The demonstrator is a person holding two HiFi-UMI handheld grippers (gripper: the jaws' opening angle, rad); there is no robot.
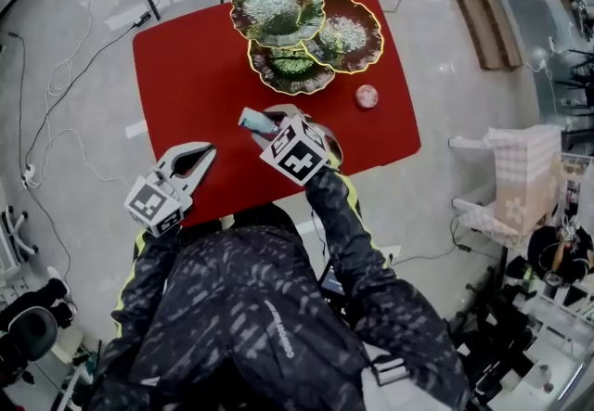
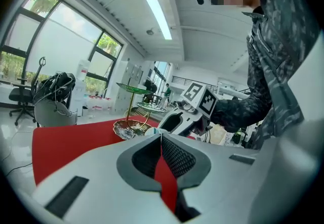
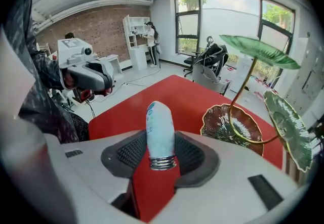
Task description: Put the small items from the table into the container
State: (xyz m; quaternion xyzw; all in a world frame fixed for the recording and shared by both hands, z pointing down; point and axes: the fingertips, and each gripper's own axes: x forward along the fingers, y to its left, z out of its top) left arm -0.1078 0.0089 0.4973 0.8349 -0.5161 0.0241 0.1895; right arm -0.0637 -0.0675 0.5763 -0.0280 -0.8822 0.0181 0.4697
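Left tongs: the left tongs (image 1: 204, 153) are clenched tip to tip with nothing between them. They hover over the near left edge of the counter and are best kept there, out of the carrying path.
Counter: the red rectangular counter (image 1: 186, 75) is bare between the tongs and the dishes, so nothing blocks a straight carry.
Right tongs: the right tongs (image 3: 161, 142) grasp a small item, pads pressed on both of its sides.
Item held: the small white rounded bottle with teal print and a silvery threaded end (image 3: 159, 127) is held above the near middle of the counter. It is gripped low, with the rounded end sticking out past the tips.
Step in hand: this looks like the carry to the container, with the drop not yet made.
Container: the three-tier stand of green-and-gold leaf-shaped dishes on a thin gold stem (image 1: 277, 10) stands at the far side of the counter. Its lowest dish is the nearest one.
Doing it well: come in low from the near side toward the lowest dish, clear of the stem and the upper rims. Let go only once the bottle is just over the dish floor, since its rounded body would probably roll.
Item left: a small round pink-and-white piece (image 1: 367, 96) lies on the counter just right of the stand, for afterwards.
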